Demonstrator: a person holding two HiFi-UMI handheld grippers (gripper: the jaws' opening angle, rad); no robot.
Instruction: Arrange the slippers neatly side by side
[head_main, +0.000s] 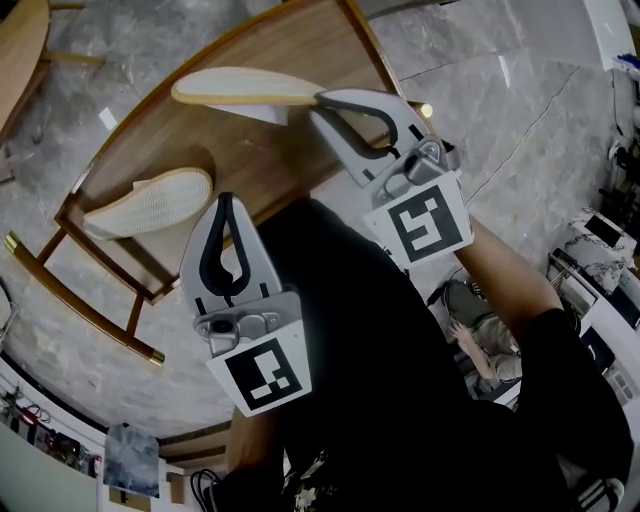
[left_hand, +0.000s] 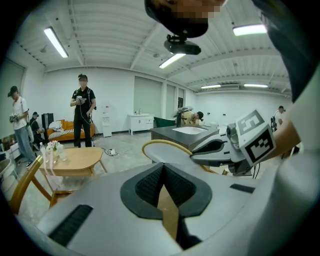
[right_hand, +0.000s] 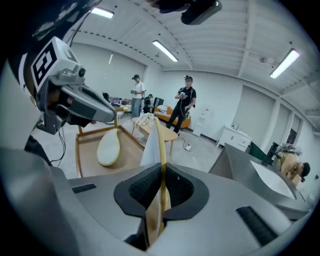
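A wooden counter was seen on a grey marble floor, with one slipper laid flat near its left rim and bare wood beyond. The left claw was held shut and empty just beside it. The second slipper was clamped edge-on in the right claw over the counter.

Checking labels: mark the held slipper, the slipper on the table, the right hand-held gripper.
held slipper (head_main: 240, 86), head view, middle of its tan face
tabletop slipper (head_main: 150, 200), head view, middle of its upward face
right hand-held gripper (head_main: 325, 103), head view, between its fingertips
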